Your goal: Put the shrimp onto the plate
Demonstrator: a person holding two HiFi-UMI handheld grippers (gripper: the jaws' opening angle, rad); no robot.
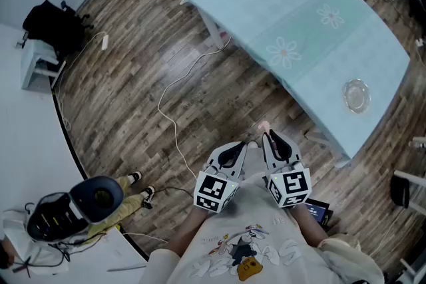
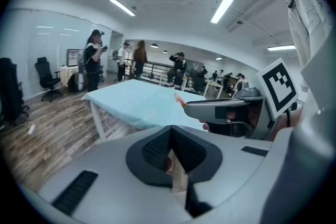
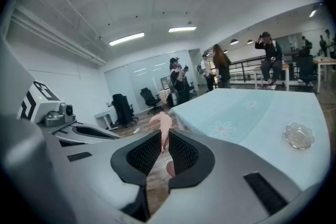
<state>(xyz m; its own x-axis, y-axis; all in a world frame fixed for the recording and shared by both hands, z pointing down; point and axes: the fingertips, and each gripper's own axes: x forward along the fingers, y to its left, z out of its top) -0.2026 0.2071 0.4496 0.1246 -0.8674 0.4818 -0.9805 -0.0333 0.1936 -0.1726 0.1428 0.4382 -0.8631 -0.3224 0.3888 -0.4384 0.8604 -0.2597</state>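
Well short of the desk, a person stands on the wood floor with both tools held close to the chest. At the left, the left tool point(image 1: 241, 145) has its jaws drawn together, and its own view shows nothing between them. Just beside it at 3 o'clock, the right tool point(image 3: 161, 136) is clamped on the shrimp point(image 3: 161, 124), whose pale pink body sticks up past the jaw tips while the lower part sits pinched between the ribbed pads. The shrimp is thus in the air, well apart from its goal. Farther right, toward 2 o'clock in the head view, the desk point(image 1: 299, 3) carries a light blue cloth with flower prints. The small clear glass plate point(image 1: 357, 95) rests near the desk's closest corner with nothing on it.

The shrimp looks light, soft and probably slick, so it could bend or slide in a loose pinch. A hold across the thicker middle of the body seems safer than one at the thin tail. The glass plate is likely fragile and calls for a gentle release.
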